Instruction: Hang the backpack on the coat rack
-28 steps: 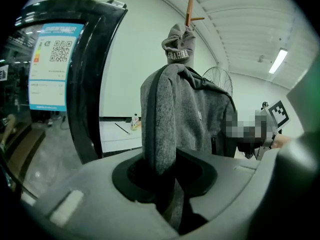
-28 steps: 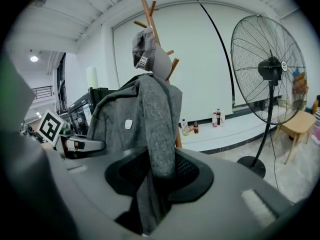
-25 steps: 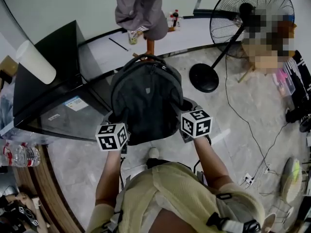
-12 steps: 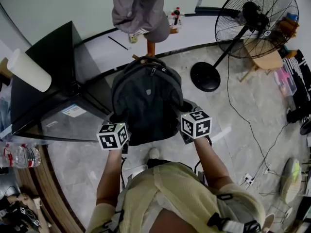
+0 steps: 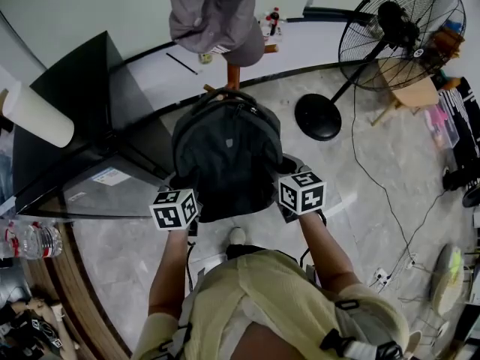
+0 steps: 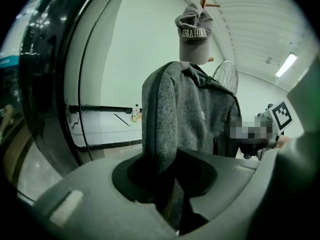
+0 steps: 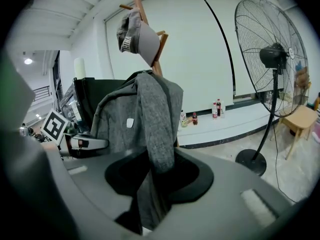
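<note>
A dark grey backpack [image 5: 225,156] hangs upright between my two grippers, right in front of the wooden coat rack [image 5: 233,73]. A grey cap [image 5: 214,13] sits on top of the rack. The backpack's top handle [image 5: 225,94] lies close against a low peg of the rack; whether it rests on the peg I cannot tell. My left gripper [image 5: 181,187] is shut on the backpack's left edge [image 6: 160,129], which fills its jaws [image 6: 167,184]. My right gripper [image 5: 287,169] is shut on the right edge [image 7: 155,124], pinched between its jaws [image 7: 152,184]. The bag hides both sets of fingertips in the head view.
A black glass-topped cabinet [image 5: 75,126] stands at the left with a white roll [image 5: 34,115] on it. A big standing fan [image 5: 397,28] with a round base [image 5: 318,117] is at the right, and a cable [image 5: 390,208] trails over the floor. Bottles [image 5: 272,21] stand on the far ledge.
Both grippers and the backpack have sunk a little in front of the rack. The grips have not changed.
</note>
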